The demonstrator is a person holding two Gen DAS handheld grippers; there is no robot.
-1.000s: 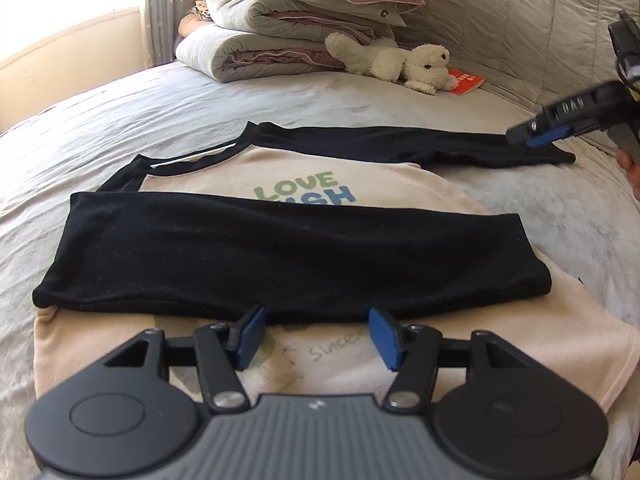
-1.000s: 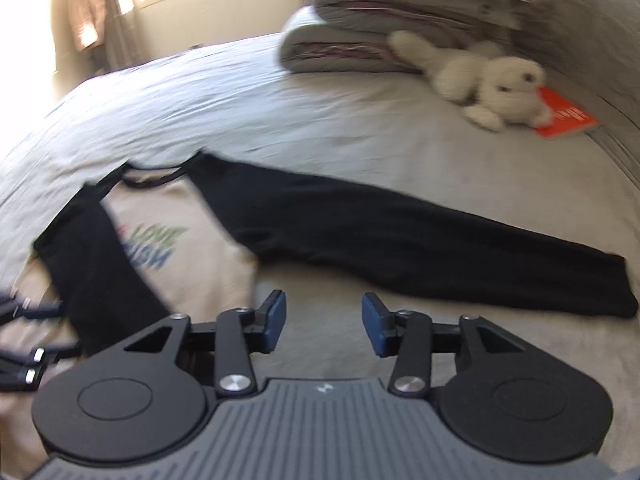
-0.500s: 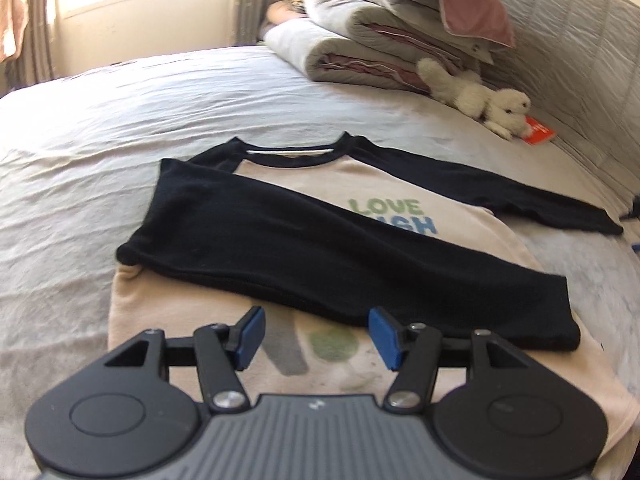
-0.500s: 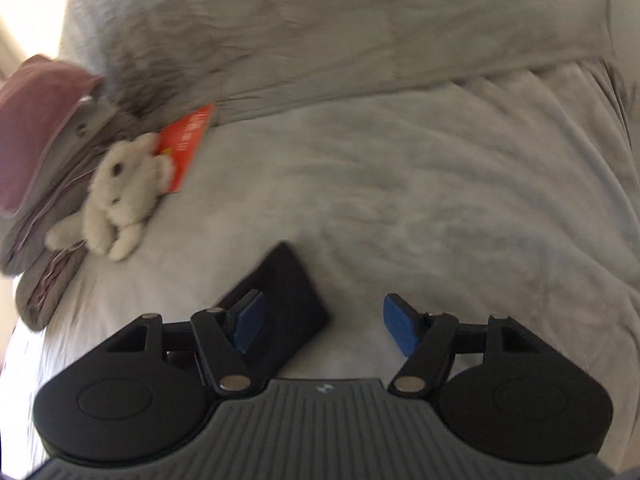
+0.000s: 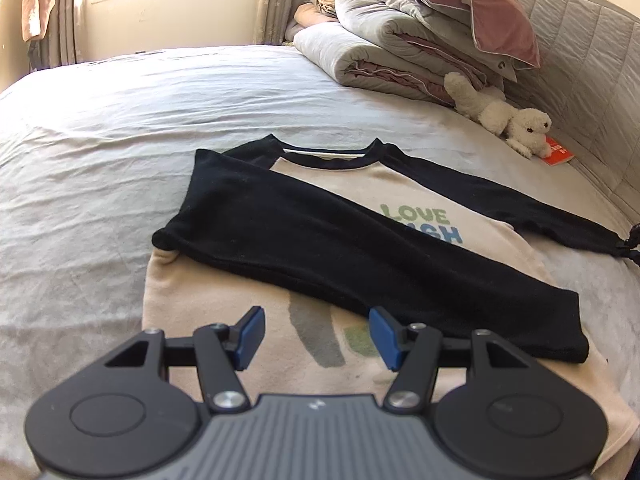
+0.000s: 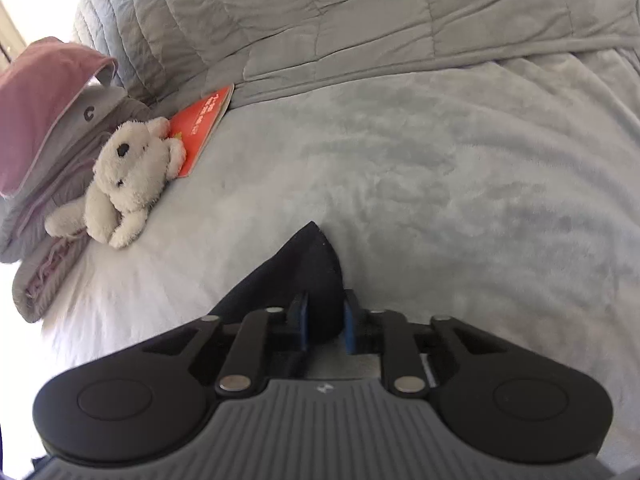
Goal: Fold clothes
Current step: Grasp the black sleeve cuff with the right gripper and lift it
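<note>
A cream shirt with black sleeves and a "LOVE" print lies flat on the grey bed. One black sleeve is folded across its chest. My left gripper hovers open over the shirt's lower part, with nothing between its fingers. The other sleeve stretches out to the right, where the right gripper's tip shows at the frame edge. In the right wrist view my right gripper is closing its jaws, and the blue pads press on that sleeve's cuff.
Folded bedding and a pink pillow are stacked at the bed's far end. A white plush toy and a red booklet lie beside them. A quilted grey headboard rises behind the right gripper.
My right gripper swung over to the outstretched sleeve's end, came down and closed on the cuff. The left gripper shifted and rolled a little while staying open.
</note>
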